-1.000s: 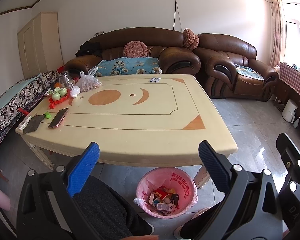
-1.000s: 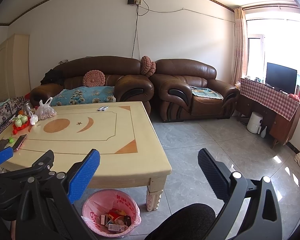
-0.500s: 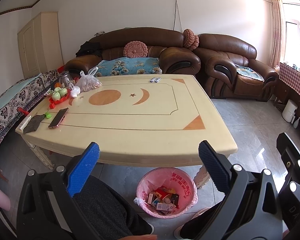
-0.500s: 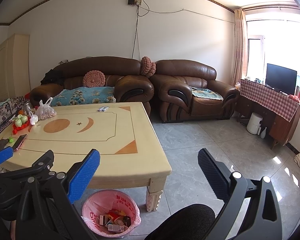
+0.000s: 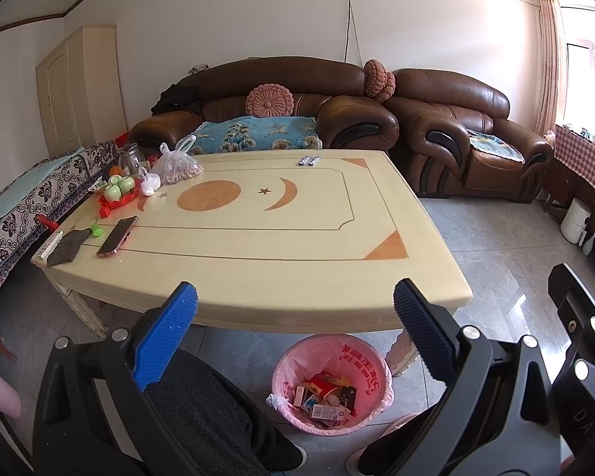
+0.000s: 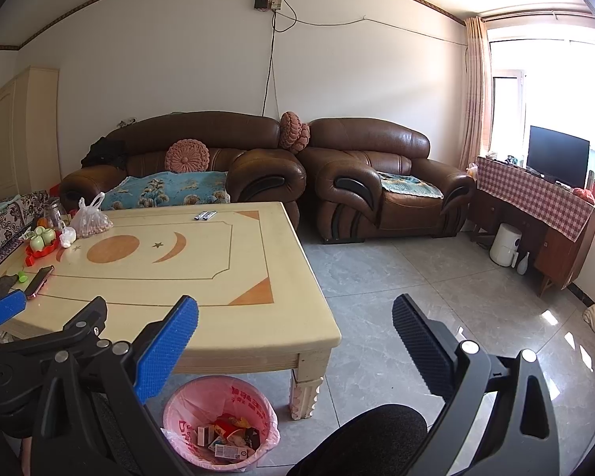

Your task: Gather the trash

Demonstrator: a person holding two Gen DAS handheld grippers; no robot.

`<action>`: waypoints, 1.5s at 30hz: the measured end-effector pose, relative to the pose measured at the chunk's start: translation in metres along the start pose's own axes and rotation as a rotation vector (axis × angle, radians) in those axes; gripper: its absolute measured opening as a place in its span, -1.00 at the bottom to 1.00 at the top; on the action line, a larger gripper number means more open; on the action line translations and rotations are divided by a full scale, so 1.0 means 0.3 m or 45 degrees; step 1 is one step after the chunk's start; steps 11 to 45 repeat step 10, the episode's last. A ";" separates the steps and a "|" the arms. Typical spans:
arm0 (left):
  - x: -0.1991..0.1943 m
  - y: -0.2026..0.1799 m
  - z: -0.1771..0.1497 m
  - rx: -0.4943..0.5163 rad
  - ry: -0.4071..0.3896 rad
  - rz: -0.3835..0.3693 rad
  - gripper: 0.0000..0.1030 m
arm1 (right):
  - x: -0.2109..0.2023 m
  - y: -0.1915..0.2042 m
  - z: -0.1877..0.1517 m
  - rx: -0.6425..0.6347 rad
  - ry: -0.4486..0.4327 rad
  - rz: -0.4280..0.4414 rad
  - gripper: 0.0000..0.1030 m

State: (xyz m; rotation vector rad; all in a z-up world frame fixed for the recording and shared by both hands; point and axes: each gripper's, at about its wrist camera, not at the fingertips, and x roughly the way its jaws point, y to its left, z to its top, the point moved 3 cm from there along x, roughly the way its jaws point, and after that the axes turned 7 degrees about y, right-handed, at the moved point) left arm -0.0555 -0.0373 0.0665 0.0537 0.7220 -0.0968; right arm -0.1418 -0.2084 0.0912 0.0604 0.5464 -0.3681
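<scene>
The left gripper (image 5: 293, 317) hangs at the near edge of the table (image 5: 258, 246) with its jaws spread wide and nothing between them. Beyond its blue left finger (image 5: 164, 341) lie a dark cloth (image 5: 65, 248), a phone (image 5: 117, 236) and a red tray of green cups (image 5: 119, 194), with a plastic bag (image 5: 176, 166) farther back. Just below the gap between the jaws, on the floor under the table edge, stands the pink-lined trash bin (image 5: 331, 384), holding boxes and wrappers. The right gripper (image 6: 293, 317) is likewise open and empty, its jaws framing the table's corner leg (image 6: 305, 390); the bin (image 6: 220, 420) sits low beside its left finger.
</scene>
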 end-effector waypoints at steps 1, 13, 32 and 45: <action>0.001 -0.001 -0.001 0.001 0.003 -0.004 0.88 | 0.000 0.001 0.000 0.001 -0.001 0.000 0.86; 0.010 -0.007 -0.002 0.009 0.031 -0.024 0.88 | -0.001 -0.005 0.001 0.004 -0.002 0.002 0.86; 0.010 -0.007 -0.002 0.009 0.031 -0.024 0.88 | -0.001 -0.005 0.001 0.004 -0.002 0.002 0.86; 0.010 -0.007 -0.002 0.009 0.031 -0.024 0.88 | -0.001 -0.005 0.001 0.004 -0.002 0.002 0.86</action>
